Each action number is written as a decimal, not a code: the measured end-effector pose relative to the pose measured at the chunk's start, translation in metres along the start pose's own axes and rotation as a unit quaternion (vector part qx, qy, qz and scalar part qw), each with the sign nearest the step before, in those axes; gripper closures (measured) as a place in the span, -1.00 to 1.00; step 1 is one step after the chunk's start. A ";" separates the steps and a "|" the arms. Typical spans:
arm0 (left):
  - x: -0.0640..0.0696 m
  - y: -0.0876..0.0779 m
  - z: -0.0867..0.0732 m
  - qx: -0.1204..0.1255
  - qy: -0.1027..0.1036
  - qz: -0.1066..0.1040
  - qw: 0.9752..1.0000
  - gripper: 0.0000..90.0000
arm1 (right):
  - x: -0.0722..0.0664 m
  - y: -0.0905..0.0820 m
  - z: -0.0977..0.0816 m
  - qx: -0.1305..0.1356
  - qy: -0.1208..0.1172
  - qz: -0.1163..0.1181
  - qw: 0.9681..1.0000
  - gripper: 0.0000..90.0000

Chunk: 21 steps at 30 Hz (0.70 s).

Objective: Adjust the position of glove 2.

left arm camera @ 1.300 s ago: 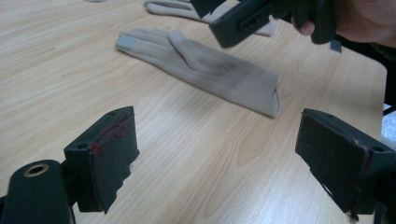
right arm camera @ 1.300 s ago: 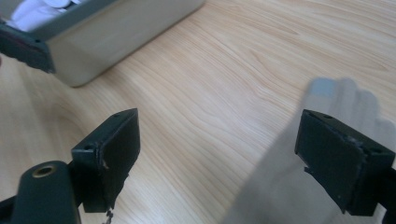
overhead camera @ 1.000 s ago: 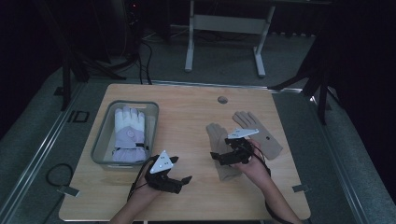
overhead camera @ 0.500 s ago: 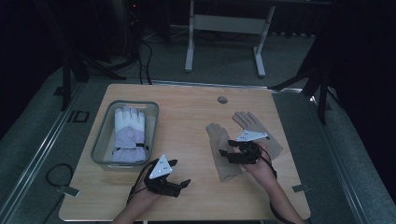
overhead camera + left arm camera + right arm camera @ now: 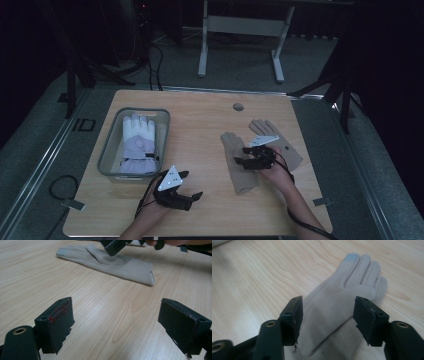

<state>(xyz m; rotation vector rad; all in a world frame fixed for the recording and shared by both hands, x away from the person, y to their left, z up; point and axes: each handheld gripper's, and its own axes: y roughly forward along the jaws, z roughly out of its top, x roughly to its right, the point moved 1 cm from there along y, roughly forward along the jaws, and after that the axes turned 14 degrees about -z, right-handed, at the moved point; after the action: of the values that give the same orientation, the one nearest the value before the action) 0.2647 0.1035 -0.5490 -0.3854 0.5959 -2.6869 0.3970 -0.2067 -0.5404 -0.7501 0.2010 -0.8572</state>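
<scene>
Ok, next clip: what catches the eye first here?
The right gripper, whose jaws have just been closing, straddles a beige glove lying flat on the right of the wooden table, its twin beside it. Left, a grey tub holds a white ski glove.

Beige glove [image 5: 239, 162] lies flat on the table [image 5: 210, 135].

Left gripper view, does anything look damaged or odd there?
Yes. The left-hand pad of the left gripper has red marks along its top edge and a ragged, chipped lower corner. The glove beyond lies flat on the table, nothing odd.
</scene>
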 end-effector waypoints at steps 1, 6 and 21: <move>0.000 0.000 0.000 -0.001 0.001 0.001 1.000 -0.71 | 0.001 0.004 -0.001 -0.003 0.003 0.004 1.000 -0.09; -0.001 0.000 -0.001 -0.002 0.001 0.000 1.000 -0.71 | -0.001 0.020 -0.009 -0.009 -0.018 -0.012 1.000 0.11; -0.001 0.000 0.000 0.004 0.001 0.000 1.000 -0.71 | -0.034 0.002 0.011 -0.009 0.087 -0.058 0.994 0.75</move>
<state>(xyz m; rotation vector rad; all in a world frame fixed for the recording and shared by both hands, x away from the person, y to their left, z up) 0.2660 0.1044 -0.5489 -0.3793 0.5856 -2.6896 0.3808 -0.1745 -0.5386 -0.7088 0.3218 -1.0342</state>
